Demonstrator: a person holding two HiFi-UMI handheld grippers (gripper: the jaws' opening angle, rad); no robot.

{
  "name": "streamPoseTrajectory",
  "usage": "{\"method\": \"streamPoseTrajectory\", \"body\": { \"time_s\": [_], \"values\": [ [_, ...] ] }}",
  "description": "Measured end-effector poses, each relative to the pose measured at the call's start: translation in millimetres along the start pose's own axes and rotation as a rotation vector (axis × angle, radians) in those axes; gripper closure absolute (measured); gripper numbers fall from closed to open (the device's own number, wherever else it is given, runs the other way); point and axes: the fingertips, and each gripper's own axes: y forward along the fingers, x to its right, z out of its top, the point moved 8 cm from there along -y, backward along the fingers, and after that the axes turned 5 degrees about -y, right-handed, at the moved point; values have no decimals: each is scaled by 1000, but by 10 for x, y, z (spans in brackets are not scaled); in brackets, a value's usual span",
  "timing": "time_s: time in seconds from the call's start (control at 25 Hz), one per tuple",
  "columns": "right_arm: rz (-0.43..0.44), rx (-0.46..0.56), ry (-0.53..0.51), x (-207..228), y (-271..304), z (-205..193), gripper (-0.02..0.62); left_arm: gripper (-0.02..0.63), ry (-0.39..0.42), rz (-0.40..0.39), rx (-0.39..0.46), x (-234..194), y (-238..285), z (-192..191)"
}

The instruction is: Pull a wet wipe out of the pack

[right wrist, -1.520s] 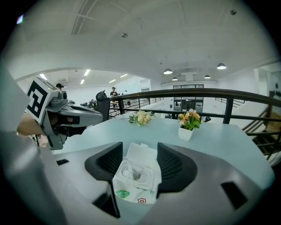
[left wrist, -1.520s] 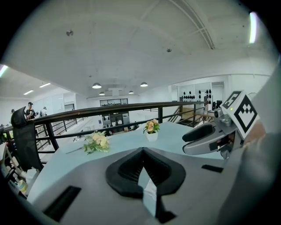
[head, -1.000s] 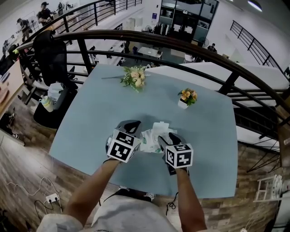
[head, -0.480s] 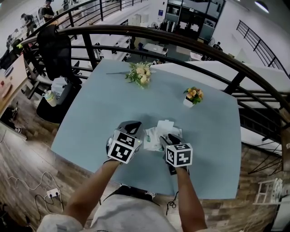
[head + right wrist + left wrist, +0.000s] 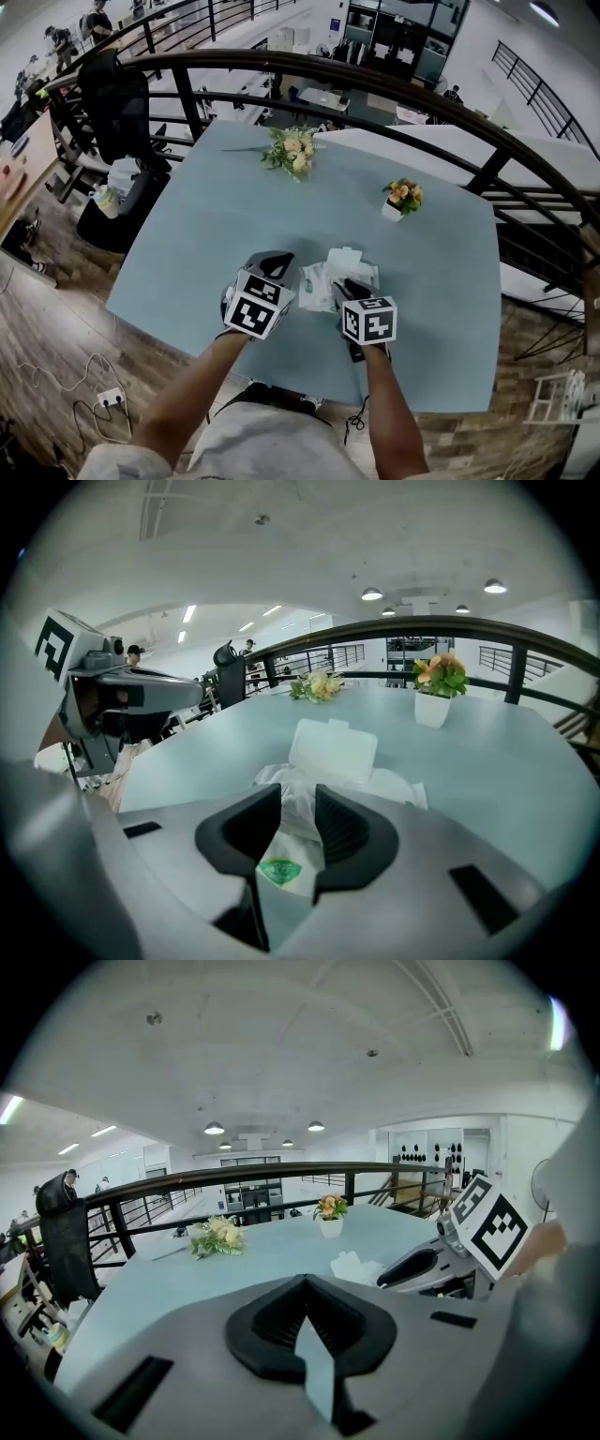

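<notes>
The wet wipe pack [image 5: 317, 279] lies on the pale blue table [image 5: 206, 234] with its white lid [image 5: 333, 747] flipped open towards the far side. A crumpled white wet wipe [image 5: 302, 810] sticks up from its opening. My right gripper [image 5: 298, 801] reaches down over the pack [image 5: 398, 787]; its jaws are closing, with the wipe standing between the pads. In the head view the right gripper [image 5: 341, 284] covers the pack's near right part. My left gripper [image 5: 278, 259] rests just left of the pack, shut and holding nothing [image 5: 305, 1281]. The pack [image 5: 354, 1267] lies to that gripper's right.
A loose bunch of flowers [image 5: 292, 150] lies at the table's far side, and a small white pot of flowers [image 5: 401, 199] stands at the far right. A dark curved railing [image 5: 375, 80] runs behind the table. At the left stands a chair with a black jacket [image 5: 117, 103].
The right gripper has sunk slightly onto the pack and its jaws have narrowed around the wipe. The left gripper has stayed in place.
</notes>
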Motion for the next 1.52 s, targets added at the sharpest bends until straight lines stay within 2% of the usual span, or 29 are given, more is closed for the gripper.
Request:
{"method": "streamPoseTrajectory", "body": {
  "time_s": [0.12, 0.2, 0.72, 1.52],
  "values": [
    [7, -2, -3, -4, 16, -5, 502, 612, 0, 1, -2, -5, 10, -11],
    [4, -4, -7, -2, 23, -9, 549, 612, -1, 3, -3, -11, 14, -18],
    [-1, -2, -9, -25, 5, -26, 578, 612, 3, 6, -4, -19, 4, -50],
    [-26, 34, -4, 50, -125, 72, 581, 612, 18, -11, -3, 24, 50, 0]
  ]
}}
